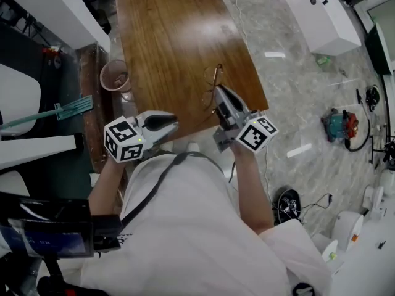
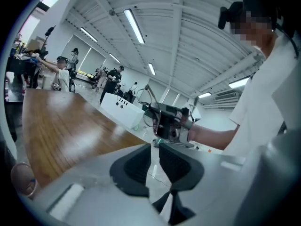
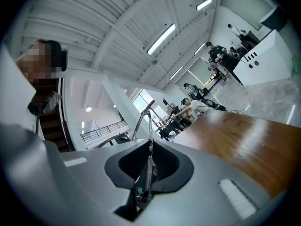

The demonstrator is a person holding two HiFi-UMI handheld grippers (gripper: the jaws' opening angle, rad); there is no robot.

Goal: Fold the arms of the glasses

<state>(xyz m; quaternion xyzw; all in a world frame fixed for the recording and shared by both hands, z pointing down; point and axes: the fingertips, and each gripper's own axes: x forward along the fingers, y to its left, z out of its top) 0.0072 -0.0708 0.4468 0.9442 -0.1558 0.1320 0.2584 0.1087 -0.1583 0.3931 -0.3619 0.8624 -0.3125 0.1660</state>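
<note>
Thin wire-rimmed glasses (image 1: 213, 84) hang above the near edge of the wooden table (image 1: 179, 36), and my right gripper (image 1: 218, 91) is shut on them. In the right gripper view the metal frame (image 3: 149, 147) runs straight between the pressed pads and sticks up past the tips. My left gripper (image 1: 175, 122) hovers to the left of the glasses, apart from them. Its jaws (image 2: 155, 163) stand a little apart with nothing between them. From the left gripper view I see the right gripper (image 2: 165, 122) with the glasses (image 2: 149, 102) ahead.
A pinkish bin (image 1: 115, 76) stands on the floor at the table's left side. A teal broom (image 1: 65, 110) lies further left. A white cabinet (image 1: 324, 14) is at the back right, and tools and cables (image 1: 339, 126) are on the stone floor at right.
</note>
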